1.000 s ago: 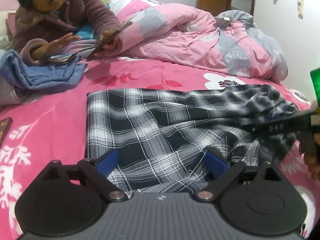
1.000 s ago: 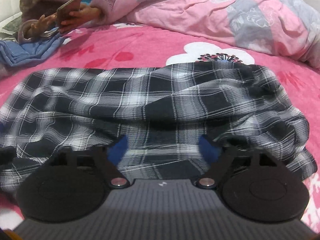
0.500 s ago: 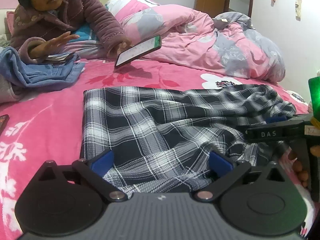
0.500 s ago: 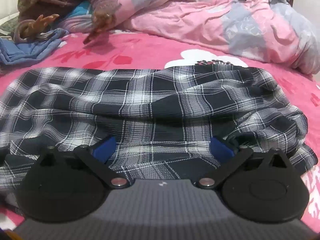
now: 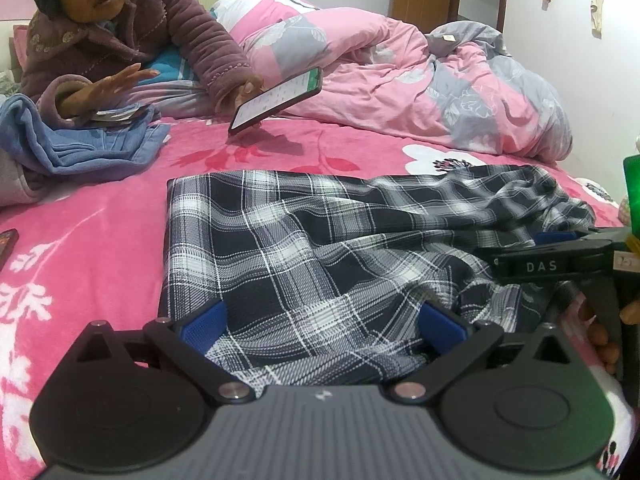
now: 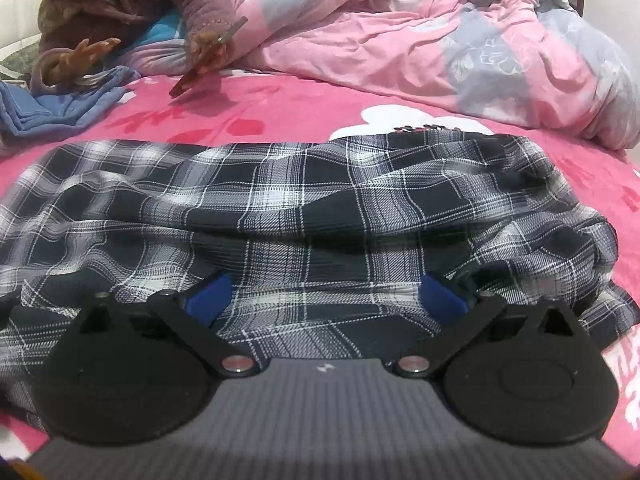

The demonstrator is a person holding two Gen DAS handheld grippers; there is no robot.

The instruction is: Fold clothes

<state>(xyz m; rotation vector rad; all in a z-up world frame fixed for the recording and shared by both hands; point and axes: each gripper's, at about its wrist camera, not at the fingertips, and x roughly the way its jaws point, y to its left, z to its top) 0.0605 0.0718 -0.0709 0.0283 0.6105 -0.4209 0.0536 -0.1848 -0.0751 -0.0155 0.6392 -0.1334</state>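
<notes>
Shirt: your plaid shirt lies spread across the pink bedsheet, rumpled, with folds running across it.
Shirt edges: its left edge is straight and flat in the left view; the right end is bunched and heaped up.
Left gripper: your left gripper is spread wide, with its blue pads down at the near hem and cloth lying between them, not pinched.
Right gripper: your right gripper is spread wide too, low over the near hem at the bunched end, gripping nothing.
Containers: you have none in view.
Room left: bare sheet lies open left of the shirt, up to a dark phone at the frame edge.
Room beyond: a strip of sheet separates the far hem from the quilt.
Far left: folded blue clothes sit well apart from the shirt.
Bystander: a person beside them holds a lit phone above the sheet.
</notes>
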